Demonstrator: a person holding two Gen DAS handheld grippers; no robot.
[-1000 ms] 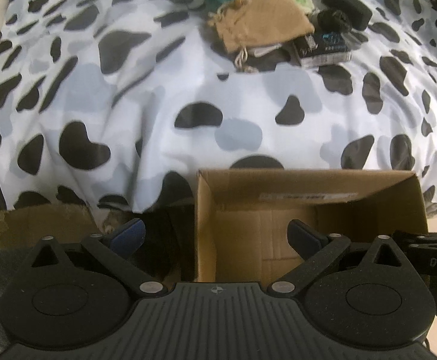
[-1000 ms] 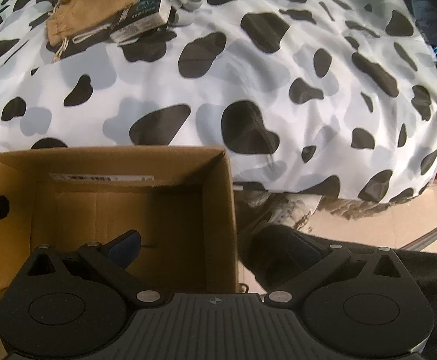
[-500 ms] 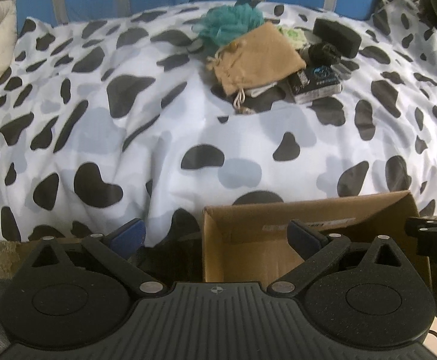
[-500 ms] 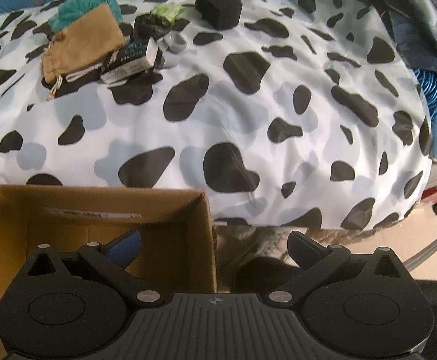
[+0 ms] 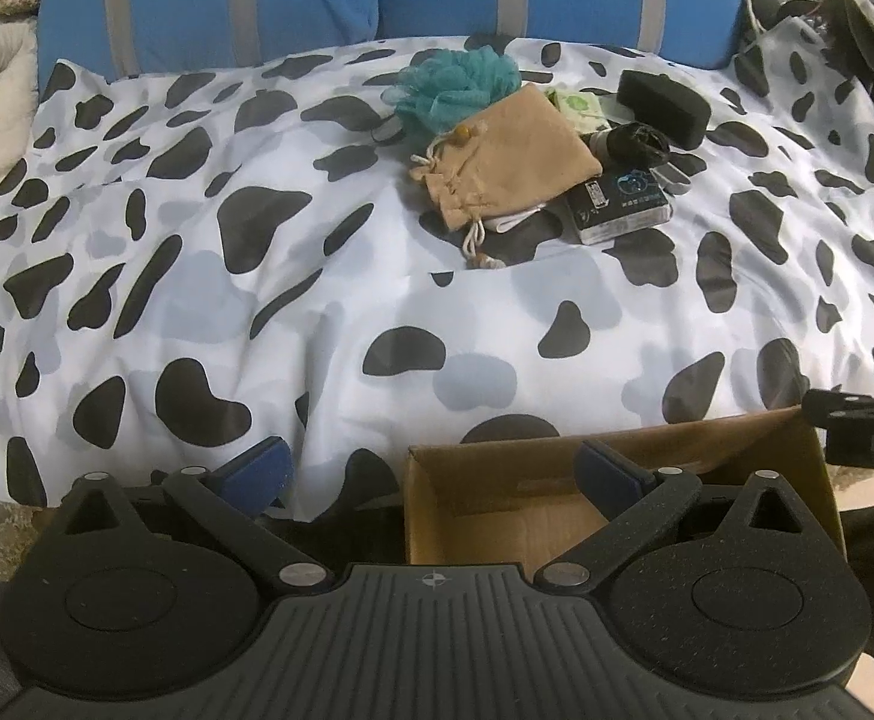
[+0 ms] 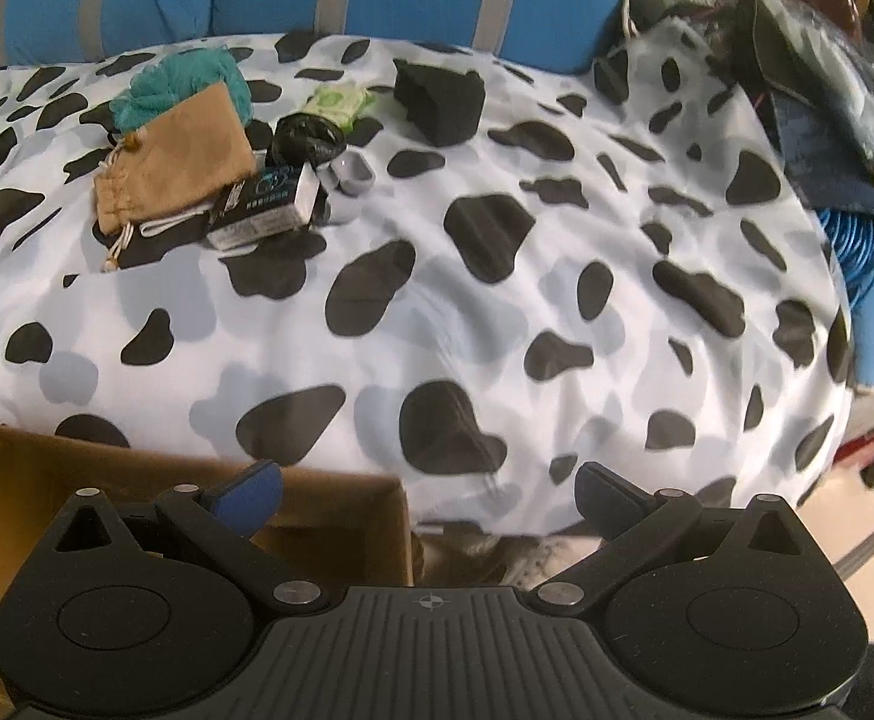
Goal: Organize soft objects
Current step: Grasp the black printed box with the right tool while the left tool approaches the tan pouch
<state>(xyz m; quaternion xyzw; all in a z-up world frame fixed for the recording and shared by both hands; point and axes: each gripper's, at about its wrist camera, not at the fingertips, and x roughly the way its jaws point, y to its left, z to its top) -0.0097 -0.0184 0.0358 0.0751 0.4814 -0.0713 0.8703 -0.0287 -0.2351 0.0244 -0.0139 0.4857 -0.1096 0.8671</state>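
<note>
Matt cardboard box, cloth pouch (tan), mesh pouf

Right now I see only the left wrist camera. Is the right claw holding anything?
Observer: No. The right claw is open and empty, above the near edge of the bed.
Operator: What lies to the right of the dark printed packet? I cannot tell here.
Observer: A small grey plastic cup, close beside the packet.
Operator: And past the right side of the bed?
Observer: A coil of blue cable sits by the edge of the cow-print bed cover.
</note>
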